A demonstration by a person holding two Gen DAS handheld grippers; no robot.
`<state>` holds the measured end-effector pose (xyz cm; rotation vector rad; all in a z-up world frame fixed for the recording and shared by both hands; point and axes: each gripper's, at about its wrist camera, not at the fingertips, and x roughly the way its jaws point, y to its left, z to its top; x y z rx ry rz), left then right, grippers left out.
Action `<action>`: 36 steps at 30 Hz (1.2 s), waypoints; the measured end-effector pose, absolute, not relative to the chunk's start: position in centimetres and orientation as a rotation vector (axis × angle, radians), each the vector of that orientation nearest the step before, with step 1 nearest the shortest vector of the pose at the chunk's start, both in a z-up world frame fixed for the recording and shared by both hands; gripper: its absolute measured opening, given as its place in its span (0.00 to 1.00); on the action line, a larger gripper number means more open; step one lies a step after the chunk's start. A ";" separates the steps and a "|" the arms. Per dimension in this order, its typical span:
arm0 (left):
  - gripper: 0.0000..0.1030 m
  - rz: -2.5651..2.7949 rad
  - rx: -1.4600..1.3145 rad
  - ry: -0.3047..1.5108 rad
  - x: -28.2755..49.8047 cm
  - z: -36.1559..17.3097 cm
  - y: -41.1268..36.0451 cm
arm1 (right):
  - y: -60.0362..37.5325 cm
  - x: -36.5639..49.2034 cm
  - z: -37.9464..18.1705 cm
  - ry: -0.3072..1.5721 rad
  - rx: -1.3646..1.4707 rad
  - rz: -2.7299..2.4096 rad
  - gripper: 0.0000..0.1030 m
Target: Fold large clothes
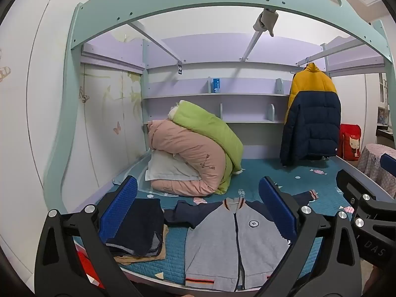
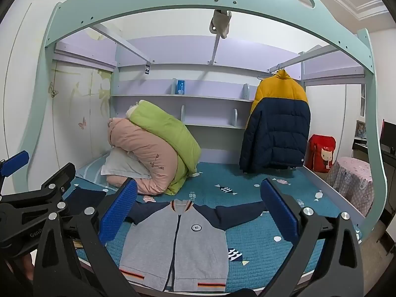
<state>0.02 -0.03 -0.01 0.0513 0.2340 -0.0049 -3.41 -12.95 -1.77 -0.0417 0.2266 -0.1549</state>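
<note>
A grey zip jacket with navy sleeves lies flat, front up, on the teal bed sheet, sleeves spread out. It also shows in the right wrist view. My left gripper is open and empty, held above the jacket's near left part. My right gripper is open and empty, held above the jacket's middle. In the left wrist view the right gripper shows at the right edge, apart from the jacket.
A stack of folded dark clothes lies on the bed left of the jacket. Rolled pink and green quilts sit at the back left. A yellow and navy puffer coat hangs at the back right. A covered stool stands beside the bed.
</note>
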 end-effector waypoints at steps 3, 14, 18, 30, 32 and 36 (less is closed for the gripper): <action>0.95 -0.003 0.051 0.231 0.0 0.0 -0.1 | -12.9 -3.4 -1.8 0.225 -0.041 -0.155 0.93; 0.95 -0.003 0.052 0.226 0.0 -0.1 0.0 | -13.0 -3.5 -1.8 0.221 -0.036 -0.155 0.93; 0.95 -0.003 0.053 0.224 0.0 0.0 -0.1 | -13.0 -3.5 -1.9 0.219 -0.036 -0.155 0.93; 0.95 -0.002 0.056 0.220 -0.1 0.0 -0.1 | -13.2 -3.6 -1.9 0.217 -0.032 -0.154 0.93; 0.95 -0.002 0.056 0.219 -0.1 0.0 -0.1 | -13.1 -3.5 -2.0 0.215 -0.032 -0.153 0.93; 0.95 -0.002 0.058 0.217 -0.1 0.0 -0.1 | -13.5 -3.7 -2.1 0.215 -0.031 -0.153 0.93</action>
